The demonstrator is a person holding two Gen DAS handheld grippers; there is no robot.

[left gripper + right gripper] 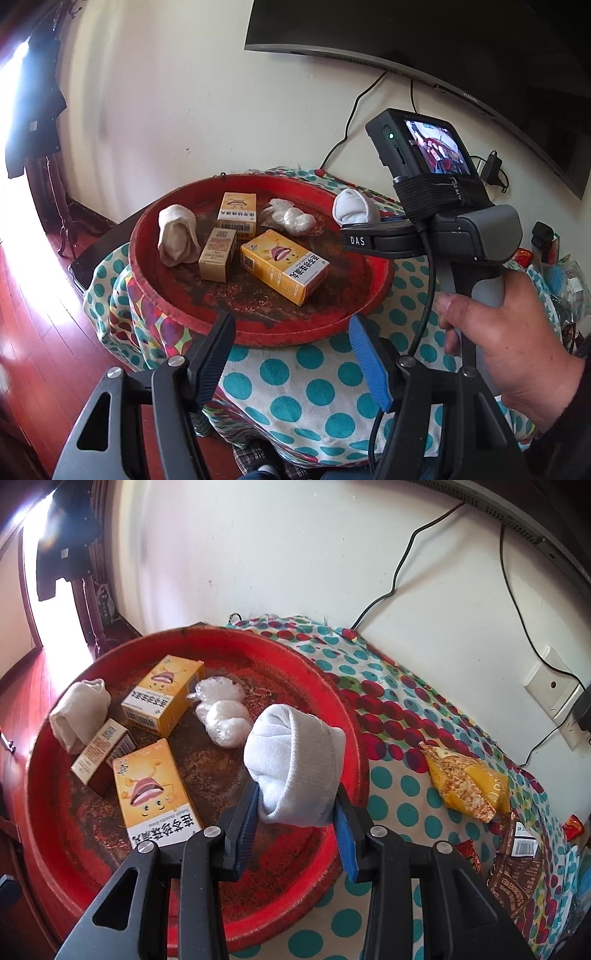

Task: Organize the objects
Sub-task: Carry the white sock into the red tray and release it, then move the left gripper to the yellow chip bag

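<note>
A round red tray [184,317] [55,849] sits on a polka-dot cloth. In it lie a beige rolled sock [177,236] [79,712], two yellow boxes [284,266] [155,794], a small tan box [218,254] [99,753] and a clear plastic bag [290,218] [221,716]. My right gripper [295,812] is shut on a white rolled sock [295,757] [354,206] and holds it above the tray's right rim. My left gripper [291,350] is open and empty, in front of the tray's near rim.
Snack packets [469,786] lie on the cloth [399,709] right of the tray. A television [443,44] hangs on the wall with cables [399,572] below it. A wall socket [554,686] is at the right. Red wooden floor [37,332] lies left.
</note>
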